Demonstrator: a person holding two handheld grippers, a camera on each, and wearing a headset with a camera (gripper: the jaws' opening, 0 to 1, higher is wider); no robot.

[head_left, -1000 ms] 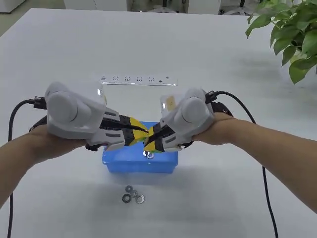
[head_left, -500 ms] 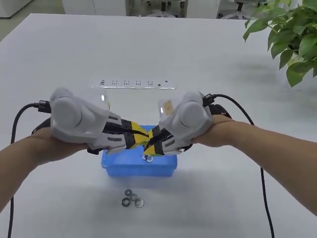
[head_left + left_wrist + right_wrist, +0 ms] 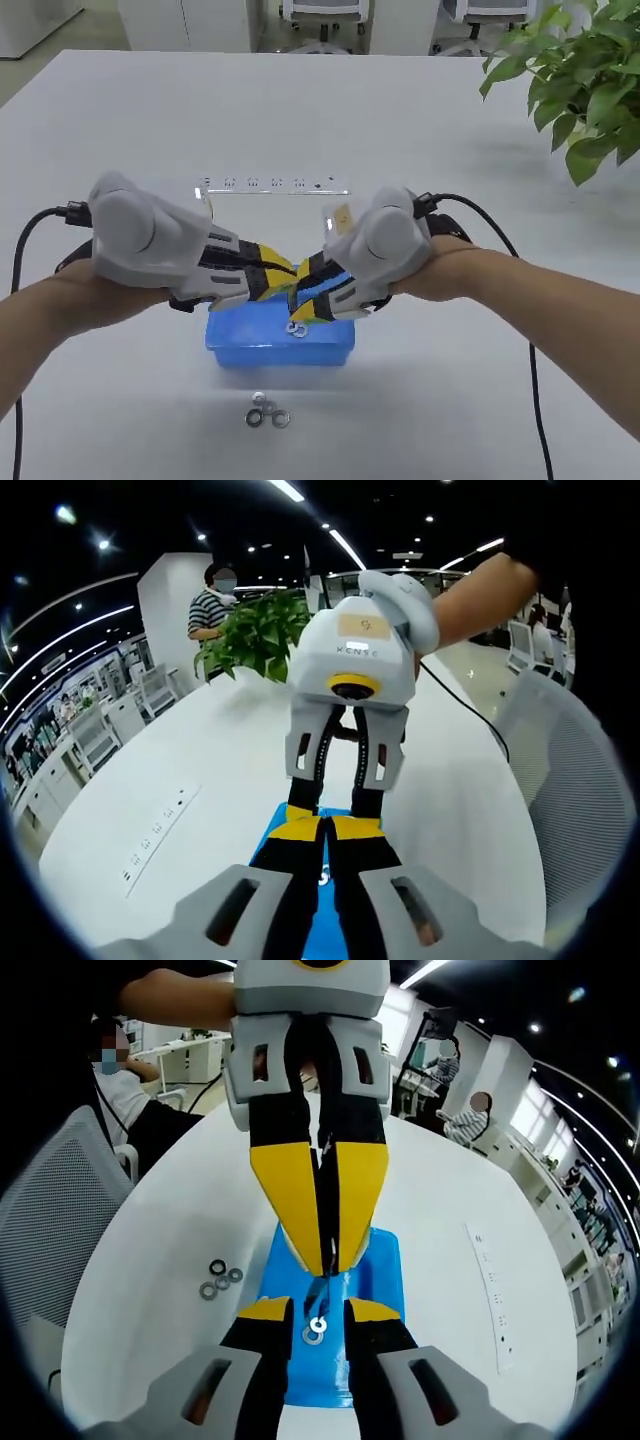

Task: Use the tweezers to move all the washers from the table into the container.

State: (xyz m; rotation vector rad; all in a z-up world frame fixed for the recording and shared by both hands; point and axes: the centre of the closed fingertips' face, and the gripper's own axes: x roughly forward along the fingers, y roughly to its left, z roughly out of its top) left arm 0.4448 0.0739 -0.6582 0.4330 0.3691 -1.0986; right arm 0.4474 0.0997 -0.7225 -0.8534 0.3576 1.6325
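No real change: left gripper (image 3: 322, 1245) still clamps tweezers (image 3: 320, 1291), washer (image 3: 317, 1328) pinched at the tip over blue container (image 3: 280, 345). Right gripper (image 3: 320, 1312) grip: can't tell. Loose washers (image 3: 267, 412) on white table (image 3: 150, 110); power strip (image 3: 272, 184), plant (image 3: 585, 80) behind.

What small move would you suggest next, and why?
Probably ease the tweezers open: the washer at their tip hangs over the blue container, so it should drop in. Other washers wait on the table.
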